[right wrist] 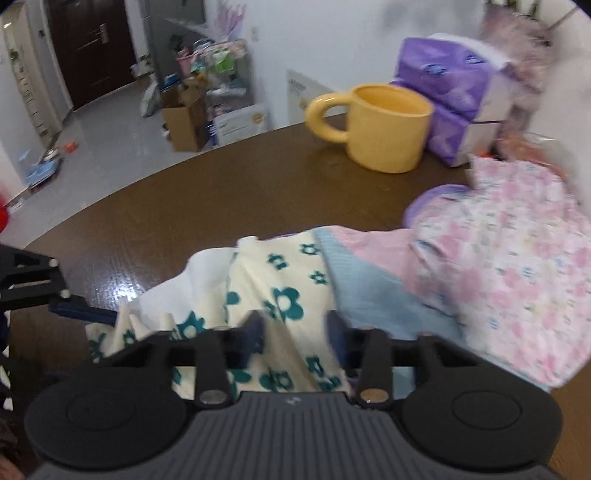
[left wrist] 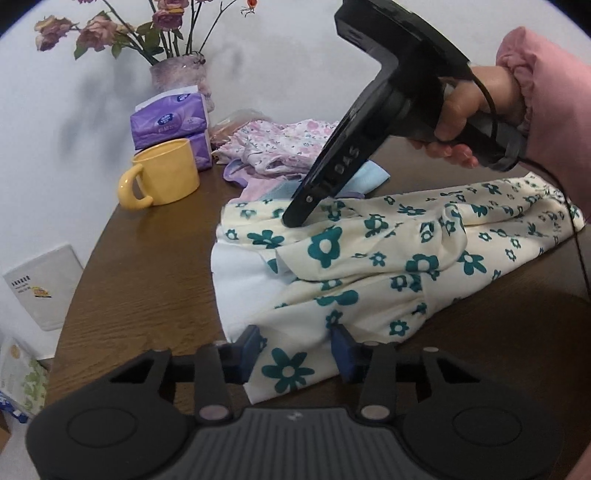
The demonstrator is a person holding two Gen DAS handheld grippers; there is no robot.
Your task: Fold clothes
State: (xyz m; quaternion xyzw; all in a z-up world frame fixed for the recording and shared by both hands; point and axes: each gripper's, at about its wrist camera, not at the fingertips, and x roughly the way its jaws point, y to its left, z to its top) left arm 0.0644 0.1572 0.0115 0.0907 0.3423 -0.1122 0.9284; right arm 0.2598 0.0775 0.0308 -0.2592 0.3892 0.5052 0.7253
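Vase point(right wrist: 524, 40) blurred, flowers point(left wrist: 110, 29) cut off, wall panel point(left wrist: 44, 284) print unreadable

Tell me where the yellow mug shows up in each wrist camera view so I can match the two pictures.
Left wrist view: the yellow mug stands left of centre, on the far part of the table, handle toward the left.
Right wrist view: the yellow mug stands upper right of centre, handle also toward the left.
Shared landmark: the purple tissue packs right behind the mug in both views.
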